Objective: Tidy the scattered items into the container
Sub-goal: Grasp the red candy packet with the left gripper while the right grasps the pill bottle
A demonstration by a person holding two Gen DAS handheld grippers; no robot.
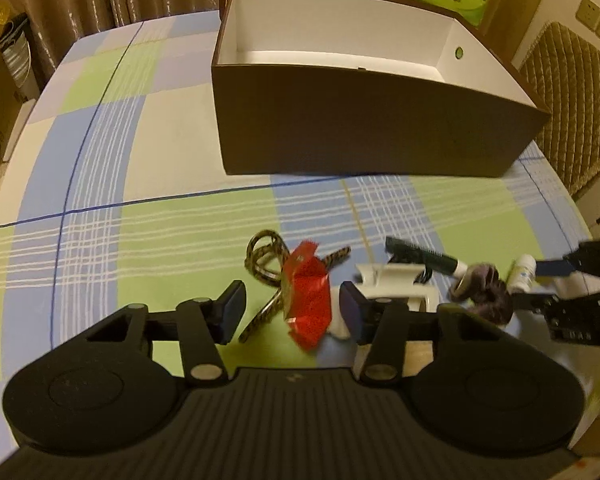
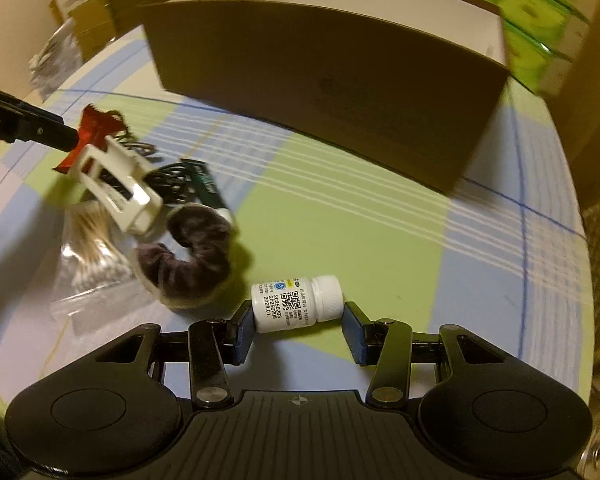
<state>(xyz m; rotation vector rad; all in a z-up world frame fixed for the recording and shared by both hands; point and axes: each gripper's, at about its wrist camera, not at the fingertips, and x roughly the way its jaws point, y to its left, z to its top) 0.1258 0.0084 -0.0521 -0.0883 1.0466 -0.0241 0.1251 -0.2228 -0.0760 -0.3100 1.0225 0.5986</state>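
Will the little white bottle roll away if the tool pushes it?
Probably. The white bottle is round and lies on its side on the tablecloth, so a nudge could roll it. It looks like smooth plastic, maybe slippery. The right tool is open around it.

A table under a blue, green and white checked cloth (image 1: 148, 152) is carrying a brown, white-lined cardboard box (image 1: 364, 128) at its far side. Lying nearer are a red foil wrapper (image 1: 310, 304), a white claw clip (image 2: 118, 184), a dark purple scrunchie (image 2: 192, 256) and a small white pill bottle (image 2: 296, 302).
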